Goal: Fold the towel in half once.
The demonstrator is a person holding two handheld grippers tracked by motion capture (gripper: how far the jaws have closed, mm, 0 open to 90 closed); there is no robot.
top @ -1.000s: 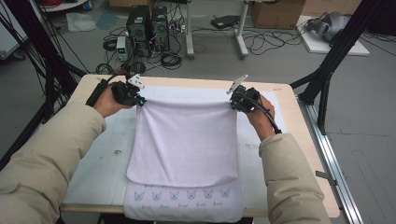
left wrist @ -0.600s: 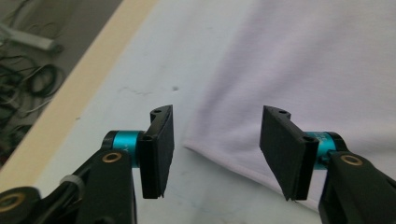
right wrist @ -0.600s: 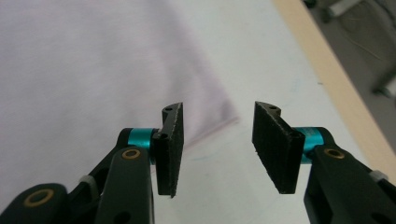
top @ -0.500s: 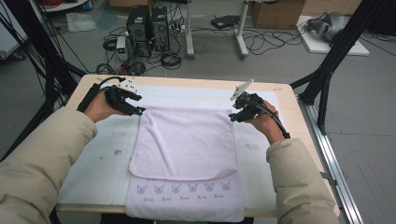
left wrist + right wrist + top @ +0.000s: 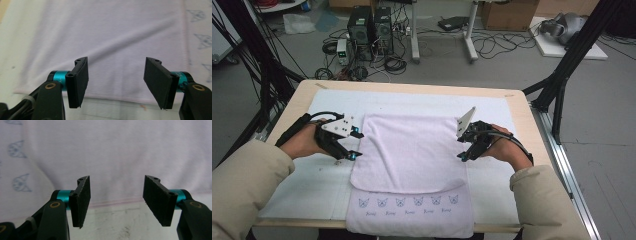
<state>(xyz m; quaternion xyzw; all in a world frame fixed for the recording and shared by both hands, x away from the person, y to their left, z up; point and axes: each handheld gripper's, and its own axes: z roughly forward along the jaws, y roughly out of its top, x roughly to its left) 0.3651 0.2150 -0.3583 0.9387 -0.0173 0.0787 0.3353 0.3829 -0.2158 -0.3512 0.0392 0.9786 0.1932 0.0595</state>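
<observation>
A pale pink towel (image 5: 412,150) lies folded on the table, its upper layer flat over a lower layer printed with small cat faces (image 5: 407,202) along the near hem. My left gripper (image 5: 353,145) rests at the towel's left edge and my right gripper (image 5: 461,148) at its right edge. Both have just been opening and now stand open with nothing between the jaws. In the left gripper view the open left gripper (image 5: 116,65) hangs over the towel (image 5: 112,32) near its hem. The right gripper view shows the right gripper (image 5: 116,183) over the towel (image 5: 120,150) in the same way.
A white mat (image 5: 327,100) covers the wooden table (image 5: 522,115) under the towel. Beyond the far edge, computer towers (image 5: 369,25) and cables sit on the floor. Black frame legs (image 5: 562,85) stand at both sides of the table.
Both grippers let go of the towel's far corners and opened. Both hands came back toward the person along the towel's side edges. The towel's far edge settled a little nearer.
</observation>
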